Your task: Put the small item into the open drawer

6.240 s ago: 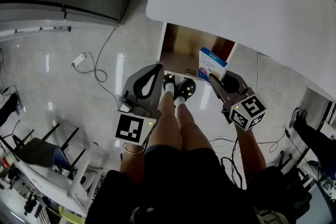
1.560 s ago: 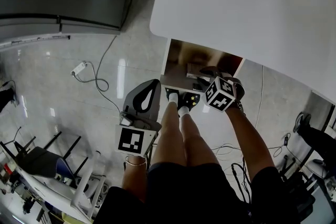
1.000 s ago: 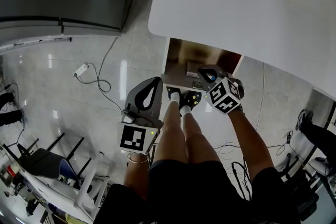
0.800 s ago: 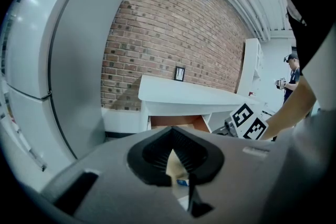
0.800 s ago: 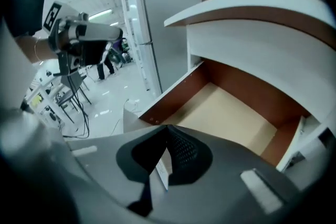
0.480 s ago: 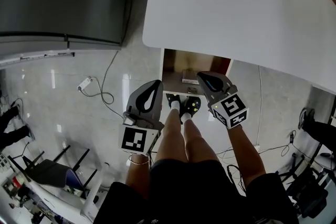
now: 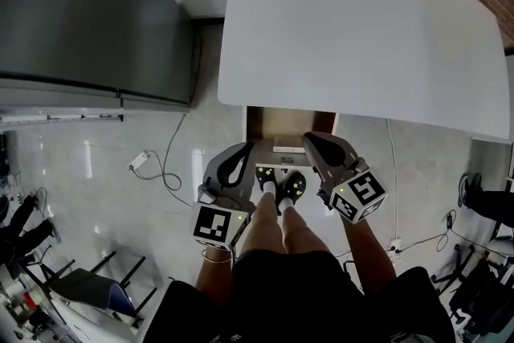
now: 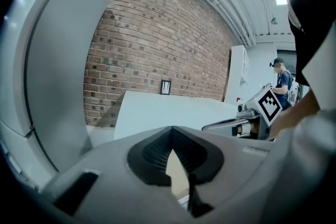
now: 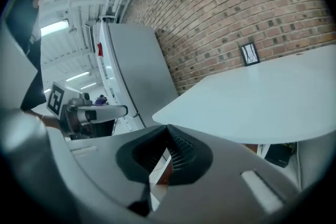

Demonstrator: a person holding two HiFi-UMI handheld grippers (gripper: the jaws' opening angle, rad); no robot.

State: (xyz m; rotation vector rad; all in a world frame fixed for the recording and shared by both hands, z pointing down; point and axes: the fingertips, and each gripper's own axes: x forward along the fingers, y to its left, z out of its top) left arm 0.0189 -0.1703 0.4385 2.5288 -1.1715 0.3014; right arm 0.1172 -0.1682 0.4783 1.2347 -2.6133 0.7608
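Your small flat pale box (image 7: 287,147) lies inside the open brown wooden drawer (image 7: 273,123), under the white tabletop's (image 7: 345,28) near edge. L gripper (image 8: 171,132) & R gripper (image 9: 167,131): both sets of 2 jaws pressed together, nothing btwn them, held just in front of the drawer.

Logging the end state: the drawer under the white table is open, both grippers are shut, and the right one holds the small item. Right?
Only the last part is wrong: the right gripper view shows the right gripper shut on nothing. The small item lies in the open drawer under the white table, per the head view.
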